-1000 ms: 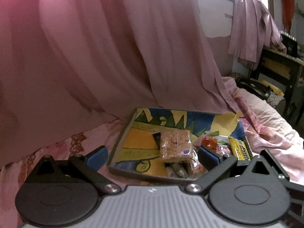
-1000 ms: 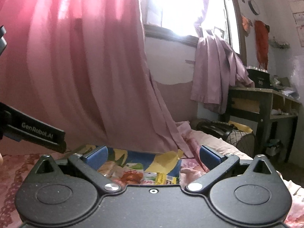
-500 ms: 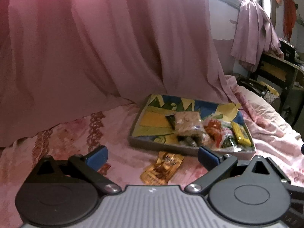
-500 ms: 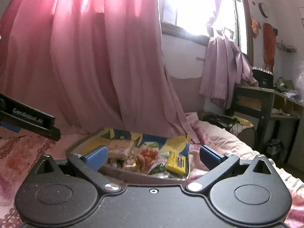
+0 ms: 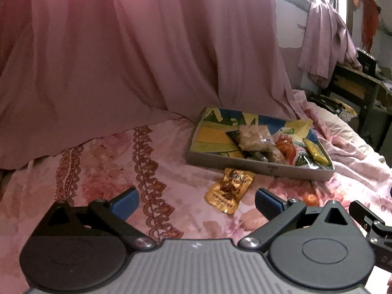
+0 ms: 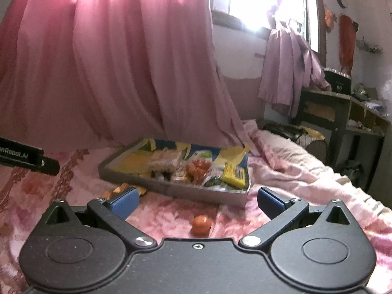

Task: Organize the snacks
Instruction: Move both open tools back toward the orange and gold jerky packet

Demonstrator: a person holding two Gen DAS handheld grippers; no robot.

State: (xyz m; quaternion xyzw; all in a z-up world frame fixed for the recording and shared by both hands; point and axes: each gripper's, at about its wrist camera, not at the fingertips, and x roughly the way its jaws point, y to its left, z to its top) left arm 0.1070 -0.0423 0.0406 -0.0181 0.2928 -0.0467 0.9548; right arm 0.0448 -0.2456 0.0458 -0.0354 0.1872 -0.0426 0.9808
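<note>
A: How many things are out here?

B: One tray (image 5: 257,165), one golden snack pouch (image 5: 229,188) lying outside it, and one small orange fruit (image 6: 201,224), also outside. Two grippers, one per hand.

A: And inside the tray?

B: A heap of packets crowded toward its right half. I count one clear bag of pale crumbly biscuits (image 5: 254,138) on top, one red-orange packet (image 5: 285,147) beside it, and one yellow wrapper (image 6: 234,175) at the right end. A green-printed packet and a dark one peek out underneath; the rest of the pile is too tangled to count. The left half of the tray shows its bare yellow, green and blue lining.

A: What does the tray sit on?

B: A pink flowered bedspread (image 5: 98,171), with a pink curtain (image 5: 122,61) hanging behind it.

A: Where do the loose things lie relative to the tools?

B: The golden pouch lies on the bedspread just in front of the tray's near wall, ahead of the left gripper (image 5: 196,202) and slightly toward its right finger. The orange fruit lies directly ahead of the right gripper (image 6: 197,199), between its fingertips' lines and nearer than the tray.

A: Are the grippers holding anything?

B: No. Both stand spread wide, blue pads (image 6: 122,201) apart, nothing between them.
</note>
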